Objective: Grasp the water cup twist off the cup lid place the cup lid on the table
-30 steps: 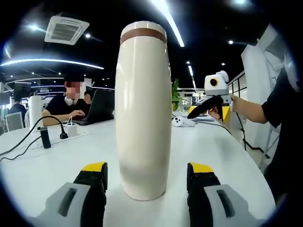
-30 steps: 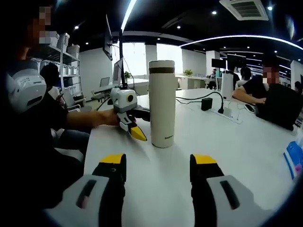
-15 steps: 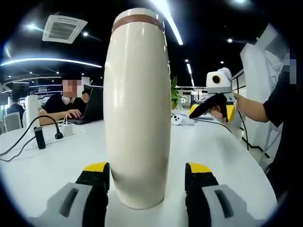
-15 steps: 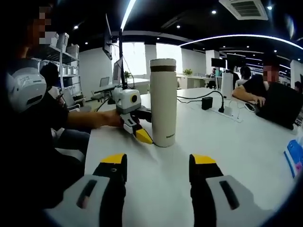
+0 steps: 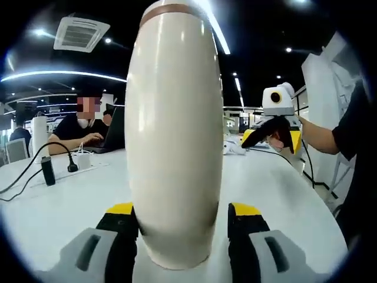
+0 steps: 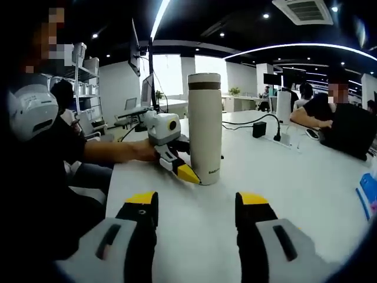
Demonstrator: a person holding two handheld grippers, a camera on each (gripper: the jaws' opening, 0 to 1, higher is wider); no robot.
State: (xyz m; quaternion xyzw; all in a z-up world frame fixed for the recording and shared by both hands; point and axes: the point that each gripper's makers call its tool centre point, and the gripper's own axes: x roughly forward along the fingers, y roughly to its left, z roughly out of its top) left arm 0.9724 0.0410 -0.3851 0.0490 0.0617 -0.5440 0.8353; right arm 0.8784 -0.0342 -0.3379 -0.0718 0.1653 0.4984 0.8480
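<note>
A tall cream water cup (image 5: 174, 147) with a brown band under its lid (image 5: 171, 7) stands upright on the white table. It looms very close in the left gripper view, between the yellow-tipped jaws of my left gripper (image 5: 182, 221), which stands open with a jaw hard by each side of the cup's lower body. In the right gripper view the cup (image 6: 204, 127) and its lid (image 6: 204, 79) stand ahead, with the left gripper (image 6: 179, 168) at the base from the left. My right gripper (image 6: 197, 206) is open and empty, well short of the cup, and shows as the right gripper (image 5: 271, 137) in a hand.
A power strip with black cables (image 5: 79, 164) lies on the table (image 6: 306, 183), seen again as the power strip (image 6: 277, 138). A person works at a laptop (image 5: 121, 132) on the far side. A blue item (image 6: 366, 197) sits at the right edge. A sleeve (image 6: 112, 152) reaches in from the left.
My left gripper has moved forward, so the cup now sits deep between its jaws, and the jaw gap has narrowed slightly. The right gripper has stayed put and open.
</note>
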